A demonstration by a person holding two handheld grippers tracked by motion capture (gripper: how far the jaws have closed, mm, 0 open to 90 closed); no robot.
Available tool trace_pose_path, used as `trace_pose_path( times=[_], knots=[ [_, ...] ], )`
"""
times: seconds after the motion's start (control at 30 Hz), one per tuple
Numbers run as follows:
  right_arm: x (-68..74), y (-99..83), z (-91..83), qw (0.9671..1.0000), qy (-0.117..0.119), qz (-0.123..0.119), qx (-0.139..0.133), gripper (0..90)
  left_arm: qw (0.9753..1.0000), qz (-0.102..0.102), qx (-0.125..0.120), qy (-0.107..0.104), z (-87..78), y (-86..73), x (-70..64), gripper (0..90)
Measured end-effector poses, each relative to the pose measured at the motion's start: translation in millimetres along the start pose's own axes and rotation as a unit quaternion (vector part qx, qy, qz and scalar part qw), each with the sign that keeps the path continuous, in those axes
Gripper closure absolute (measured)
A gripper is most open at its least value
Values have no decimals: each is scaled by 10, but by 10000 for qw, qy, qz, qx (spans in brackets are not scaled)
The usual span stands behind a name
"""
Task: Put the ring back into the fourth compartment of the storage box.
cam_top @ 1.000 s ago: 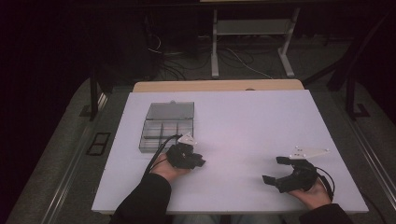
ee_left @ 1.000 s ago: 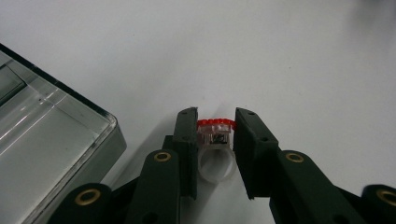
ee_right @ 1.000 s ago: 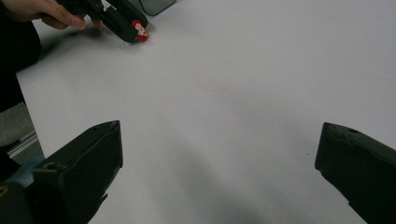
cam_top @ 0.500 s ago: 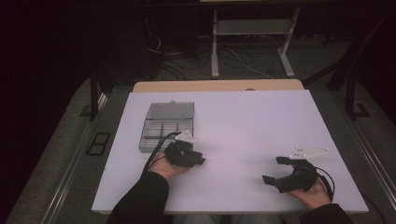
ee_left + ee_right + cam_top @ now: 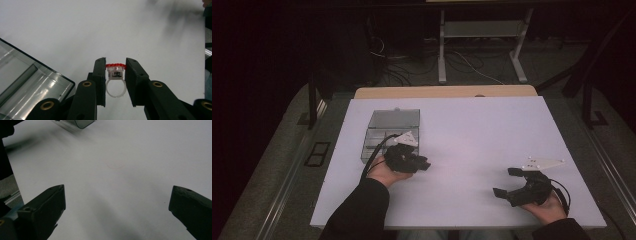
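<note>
The left gripper (image 5: 115, 75) has its fingers (image 5: 100, 80) closed on a small toy ring (image 5: 115, 75) with a clear plastic band and a red-trimmed top. The two pads press the ring's head from either side, the red rim upward and the band hanging below between them. In the high view this left gripper (image 5: 424, 164) sits over the white counter (image 5: 482, 135), just beside the near corner of a clear plastic compartment box (image 5: 389, 131); whether the ring touches the counter is hard to tell from here. The box's corner (image 5: 30, 82) lies close at the left of the left gripper view. The right gripper (image 5: 506, 183) rests well apart, near the counter's front right edge, its fingers (image 5: 47, 207) spread wide with nothing between them, bare counter beneath.
</note>
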State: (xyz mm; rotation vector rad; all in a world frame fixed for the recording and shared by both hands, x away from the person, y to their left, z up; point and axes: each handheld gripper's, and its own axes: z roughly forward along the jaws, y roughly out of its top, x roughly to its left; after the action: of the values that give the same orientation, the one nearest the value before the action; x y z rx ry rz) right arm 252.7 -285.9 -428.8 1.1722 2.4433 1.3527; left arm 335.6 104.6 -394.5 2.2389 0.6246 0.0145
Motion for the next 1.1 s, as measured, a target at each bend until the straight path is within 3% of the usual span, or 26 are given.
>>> trace_pose_path(
  times=[0.8, 1.1],
  knots=[
    [1, -1, 1, 10000, 4, -6, -1, 3, 9997, -85, -232, 74, -347, 90, 138, 702],
    [1, -1, 4, 10000, 8, -3, 11, 3, 9992, -210, -304, 177, -443, 63, 226, 702]
  ],
)
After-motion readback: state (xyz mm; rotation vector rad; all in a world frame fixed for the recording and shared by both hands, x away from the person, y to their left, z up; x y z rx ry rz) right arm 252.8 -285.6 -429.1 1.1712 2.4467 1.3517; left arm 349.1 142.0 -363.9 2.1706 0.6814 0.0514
